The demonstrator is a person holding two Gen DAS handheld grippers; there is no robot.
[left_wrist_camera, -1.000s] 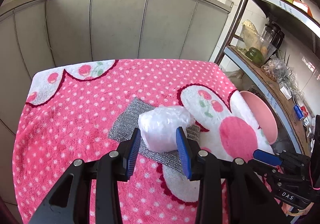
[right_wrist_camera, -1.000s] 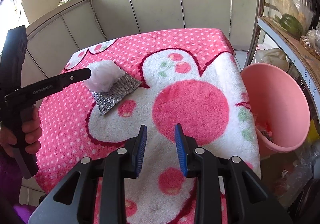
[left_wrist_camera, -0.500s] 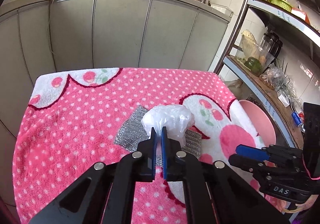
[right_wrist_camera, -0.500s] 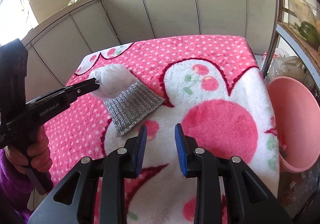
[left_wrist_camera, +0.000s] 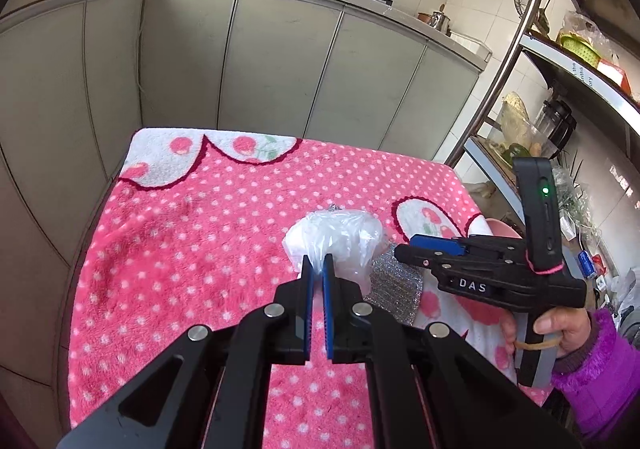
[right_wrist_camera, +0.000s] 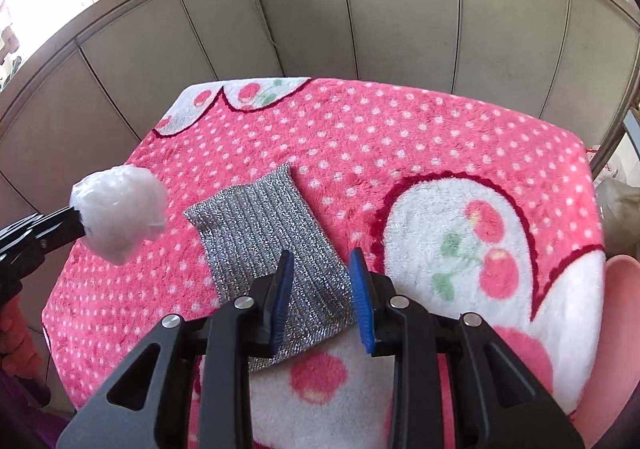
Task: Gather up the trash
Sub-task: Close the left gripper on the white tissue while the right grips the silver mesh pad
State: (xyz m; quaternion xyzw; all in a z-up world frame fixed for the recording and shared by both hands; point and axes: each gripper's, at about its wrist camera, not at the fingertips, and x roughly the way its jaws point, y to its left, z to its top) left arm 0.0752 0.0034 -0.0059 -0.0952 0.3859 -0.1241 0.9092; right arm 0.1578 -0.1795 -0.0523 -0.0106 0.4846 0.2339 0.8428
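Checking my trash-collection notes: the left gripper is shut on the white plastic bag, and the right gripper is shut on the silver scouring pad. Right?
Only partly. The left gripper is shut on the white plastic bag, but the right wrist view shows the right gripper open above the silver scouring pad, not gripping it.

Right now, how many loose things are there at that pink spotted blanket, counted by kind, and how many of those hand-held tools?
Crumpled plastic bag: 1, pinched in the left tool and lifted off the blanket
Silver scouring cloth: 1, lying flat on the blanket
Pink bucket: 1, beside the blanket
Tools: 2, left and right tool
Total: 5
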